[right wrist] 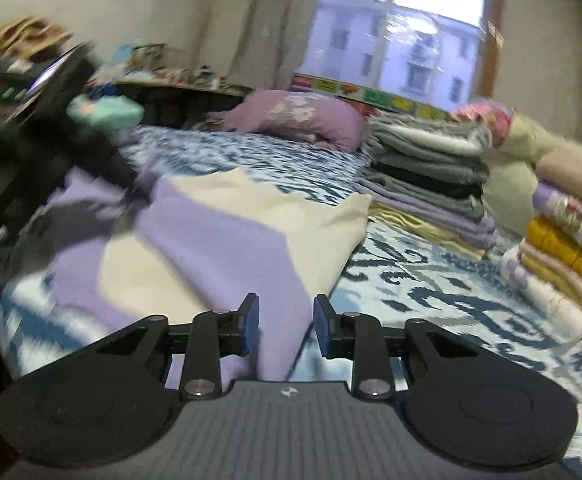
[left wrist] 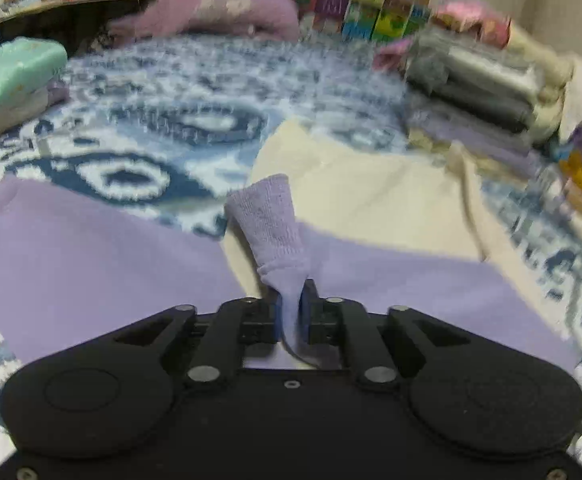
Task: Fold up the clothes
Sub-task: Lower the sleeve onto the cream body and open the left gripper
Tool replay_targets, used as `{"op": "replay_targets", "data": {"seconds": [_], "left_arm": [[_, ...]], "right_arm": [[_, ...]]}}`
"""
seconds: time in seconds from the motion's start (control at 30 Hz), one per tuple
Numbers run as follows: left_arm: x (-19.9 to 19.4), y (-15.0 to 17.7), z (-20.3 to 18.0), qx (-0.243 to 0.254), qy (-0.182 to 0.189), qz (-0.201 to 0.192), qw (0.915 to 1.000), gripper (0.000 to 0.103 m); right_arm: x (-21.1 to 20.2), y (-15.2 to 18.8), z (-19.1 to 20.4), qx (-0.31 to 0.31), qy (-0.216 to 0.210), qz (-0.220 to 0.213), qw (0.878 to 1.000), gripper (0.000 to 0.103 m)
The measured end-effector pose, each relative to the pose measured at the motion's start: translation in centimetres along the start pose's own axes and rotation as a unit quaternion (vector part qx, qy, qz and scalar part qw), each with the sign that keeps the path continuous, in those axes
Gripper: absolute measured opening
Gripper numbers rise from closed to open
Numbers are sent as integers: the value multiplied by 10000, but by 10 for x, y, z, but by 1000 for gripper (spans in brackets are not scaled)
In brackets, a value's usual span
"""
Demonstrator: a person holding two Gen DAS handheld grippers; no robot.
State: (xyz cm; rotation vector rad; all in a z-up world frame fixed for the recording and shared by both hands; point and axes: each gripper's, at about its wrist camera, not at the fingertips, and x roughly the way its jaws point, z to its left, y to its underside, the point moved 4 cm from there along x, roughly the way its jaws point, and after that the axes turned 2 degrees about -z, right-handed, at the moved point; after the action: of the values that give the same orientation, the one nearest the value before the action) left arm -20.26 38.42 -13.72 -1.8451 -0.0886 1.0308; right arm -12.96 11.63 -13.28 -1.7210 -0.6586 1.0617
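Though both views are blurred, the largest thing in them is the bed's blue-and-white patterned bedspread (left wrist: 163, 128), which runs under everything else. On it lies the garment being folded, a lavender and cream sweater (right wrist: 219, 240), spread flat in the middle of the bed with one lavender sleeve laid across the cream body. Along the far right side of the bed stands a stack of folded grey and black blankets (right wrist: 427, 160), and nearer the camera on that side a second stack of folded yellow, pink and floral quilts (right wrist: 567, 248). At the head of the bed rests a purple floral pillow (right wrist: 303, 118), with a window (right wrist: 395, 36) behind it and a strip of bright picture panels under the sill; any writing on them is too blurred to read. A mint-green package (left wrist: 15, 64) sits on a pile at the left edge, and its printing cannot be read either. The left gripper (left wrist: 291, 304) has a thin fold of lavender fabric pinched between its blue pads, the ribbed sleeve cuff (left wrist: 267, 216) standing up just beyond the fingertips. The right gripper (right wrist: 287, 316) hangs over the sweater's near lavender edge with its jaws spread apart and nothing pressed between the pads.
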Motion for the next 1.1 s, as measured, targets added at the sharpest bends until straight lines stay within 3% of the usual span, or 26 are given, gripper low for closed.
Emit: {"op": "replay_targets", "data": {"seconds": [0.03, 0.13, 0.23, 0.3, 0.43, 0.5, 0.63, 0.77, 0.87, 0.93, 1.1], "left_arm": [[0, 0, 0, 32, -60, 19, 10000, 24], [-17, -10, -2, 365, -685, -423, 9961, 43], [-30, -22, -10, 588, -1063, -749, 9898, 43], [-35, -35, -23, 610, -909, -900, 9899, 43], [-16, -68, -73, 475, 341, -819, 9949, 43], [9, -83, -98, 387, 813, -644, 9939, 43], [74, -105, -147, 309, 1292, -115, 9911, 43], [122, -117, -170, 106, 1302, 220, 9912, 38], [148, -121, -177, -36, 1379, 505, 9892, 27], [157, -121, -177, -26, 1408, 622, 9881, 8], [165, -117, -159, -216, 1308, 583, 9895, 4]], "right_arm": [[8, -2, -3, 85, 27, 30, 10000, 30], [27, -1, -7, 158, 27, 164, 9997, 30], [40, 3, 1, -23, -150, 330, 9993, 30], [44, 6, 8, -203, -224, 434, 9986, 31], [41, 10, 9, -153, -409, 471, 9979, 31], [42, 12, 8, -39, -493, 480, 9976, 32], [42, 15, 7, 62, -550, 487, 9973, 32], [42, 16, 6, 159, -598, 485, 9969, 32], [41, 16, 5, 228, -630, 486, 9966, 32], [42, 16, 5, 256, -648, 491, 9964, 32], [43, 16, 3, 358, -708, 506, 9956, 32]]}}
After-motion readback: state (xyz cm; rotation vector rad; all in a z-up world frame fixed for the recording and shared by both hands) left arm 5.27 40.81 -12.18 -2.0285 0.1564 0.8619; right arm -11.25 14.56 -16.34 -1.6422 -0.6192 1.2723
